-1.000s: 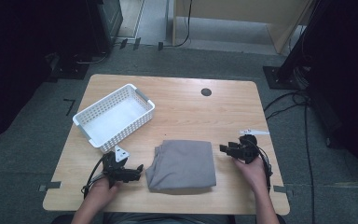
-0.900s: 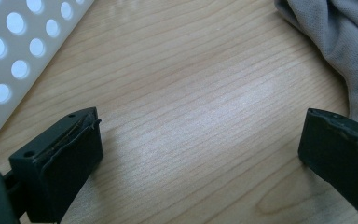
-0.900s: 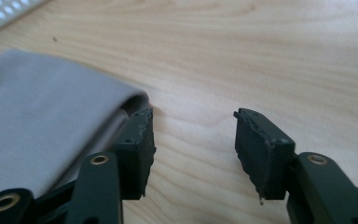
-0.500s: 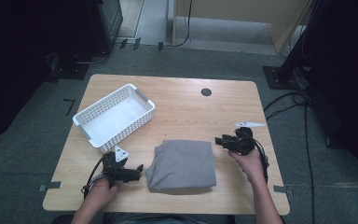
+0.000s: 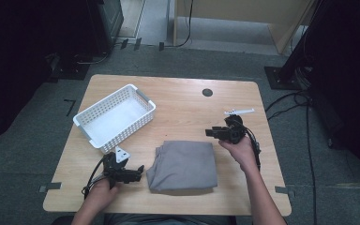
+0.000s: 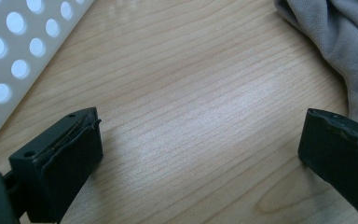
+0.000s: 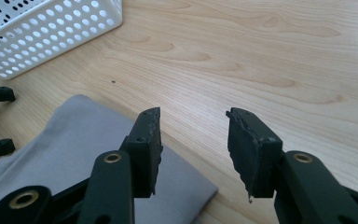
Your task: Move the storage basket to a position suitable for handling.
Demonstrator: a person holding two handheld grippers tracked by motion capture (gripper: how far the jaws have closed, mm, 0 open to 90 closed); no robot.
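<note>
- While both my hands rest on the wooden surface [image 5: 183,101], the white perforated basket [image 5: 115,117] sits at its left half, set at an angle, with nothing visible inside it.
- The basket's long axis runs from the near-left toward the far-right; its holed wall [image 6: 9,56] shows at the top left of the left gripper view and its corner [image 7: 51,32] at the top left of the right gripper view.
- A folded grey cloth [image 5: 183,166] lies flat near the front edge, between my two hands, roughly square with rounded folds on its left side.
- My left gripper [image 5: 138,169] lies low just left of the cloth, pointing toward it, jaws spread wide and empty over bare wood; the cloth's edge [image 6: 335,46] lies beside the right jaw.
- My right gripper [image 5: 209,133] hangs just beyond the cloth's far-right corner, pointing left, jaws parted and holding nothing, with the cloth [image 7: 88,154] under and behind its left jaw.
- A round dark grommet [image 5: 207,92] marks the surface's far side.
- Grey carpet [image 5: 37,131] surrounds the surface, with black cables [image 5: 304,122] trailing at the right and dark equipment at the far left.
</note>
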